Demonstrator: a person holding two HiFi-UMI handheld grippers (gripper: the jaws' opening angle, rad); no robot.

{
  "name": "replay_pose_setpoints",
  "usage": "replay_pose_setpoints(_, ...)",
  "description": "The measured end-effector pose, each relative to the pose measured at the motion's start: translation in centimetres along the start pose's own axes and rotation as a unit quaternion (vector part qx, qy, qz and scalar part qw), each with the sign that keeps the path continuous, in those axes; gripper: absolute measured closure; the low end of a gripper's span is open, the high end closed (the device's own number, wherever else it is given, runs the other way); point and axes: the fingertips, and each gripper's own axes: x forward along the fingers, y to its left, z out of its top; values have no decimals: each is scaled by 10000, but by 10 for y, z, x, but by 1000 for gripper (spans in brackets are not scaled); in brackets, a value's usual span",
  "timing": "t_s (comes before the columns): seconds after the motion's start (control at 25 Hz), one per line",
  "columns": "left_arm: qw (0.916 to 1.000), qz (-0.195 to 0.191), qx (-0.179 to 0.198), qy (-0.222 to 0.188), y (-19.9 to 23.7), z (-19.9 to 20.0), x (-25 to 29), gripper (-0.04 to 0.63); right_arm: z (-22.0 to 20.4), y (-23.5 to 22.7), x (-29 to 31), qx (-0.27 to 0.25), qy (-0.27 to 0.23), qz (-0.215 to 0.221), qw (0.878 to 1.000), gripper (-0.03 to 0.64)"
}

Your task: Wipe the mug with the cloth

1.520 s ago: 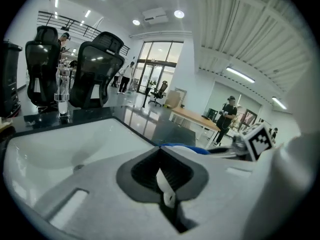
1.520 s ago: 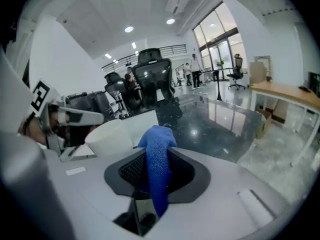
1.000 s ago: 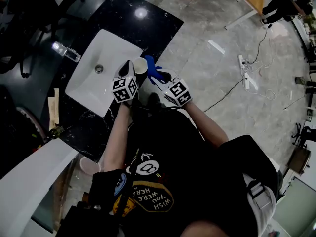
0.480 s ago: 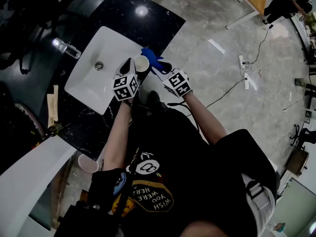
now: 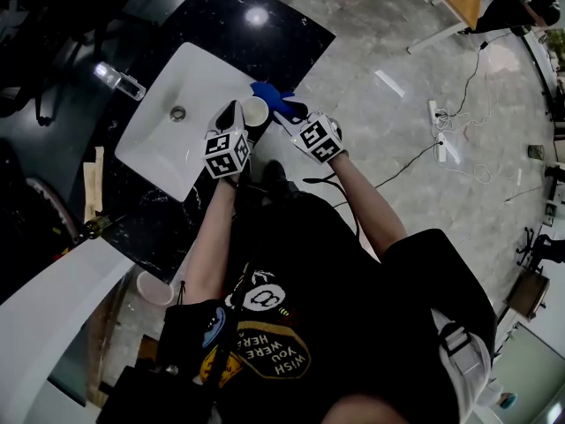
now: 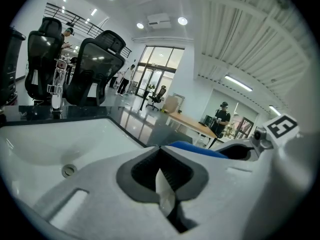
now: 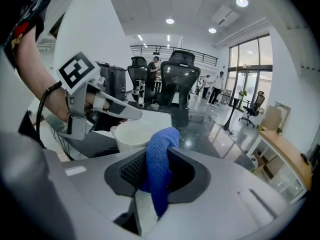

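Note:
A white mug (image 5: 255,110) hangs over the right edge of the sink (image 5: 168,153), held by my left gripper (image 5: 238,115), which is shut on it. In the left gripper view a white part of the mug (image 6: 165,193) sits between the jaws of the left gripper (image 6: 162,170). The blue cloth (image 5: 267,94) lies against the mug's far right side, with my right gripper (image 5: 288,113) shut on it. In the right gripper view the cloth (image 7: 159,159) is pinched in the right gripper (image 7: 157,173), its tip touching the mug (image 7: 131,134) just ahead.
The white sink is set in a black marble counter (image 5: 265,34) with a chrome tap (image 5: 119,80) at its far left. Office chairs (image 6: 95,69) stand behind the counter. Cables and a power strip (image 5: 436,126) lie on the grey floor to the right.
Both grippers have drifted slightly away from the person, carrying mug and cloth. The cloth has shifted from the mug's right side toward its far side.

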Motion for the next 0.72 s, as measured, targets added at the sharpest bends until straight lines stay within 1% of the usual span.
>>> replay_pose_setpoints(0.08,10000,16,-32,-9,0,0,0,592,4,-1,5,-240,28,102,9997,517)
replay_pose_setpoints(0.2,10000,14,-16,-21,-1,0,0,592,7,15,-7,-662,60,312,9973,517)
replay_pose_setpoints(0.36,10000,33,-34,-82,-1,0,-1,592,4,41,-27,-939,49,540,9941,517)
replay_pose_setpoints(0.44,10000,42,-3,-78,-1,0,0,592,4,35,-23,-1076,91,534,9927,517)
replay_pose_setpoints(0.52,10000,36,33,-54,-1,0,0,592,7,18,-9,-1163,100,545,9917,517)
replay_pose_setpoints(0.64,10000,38,79,-19,0,1,-2,592,14,-15,14,-1072,102,501,9929,517)
replay_pose_setpoints(0.68,9999,41,99,-20,0,2,-3,592,17,-27,21,-877,63,443,9951,517)
replay_pose_setpoints(0.72,9999,42,113,-28,1,3,-4,592,18,-38,28,-514,-19,406,9979,517)
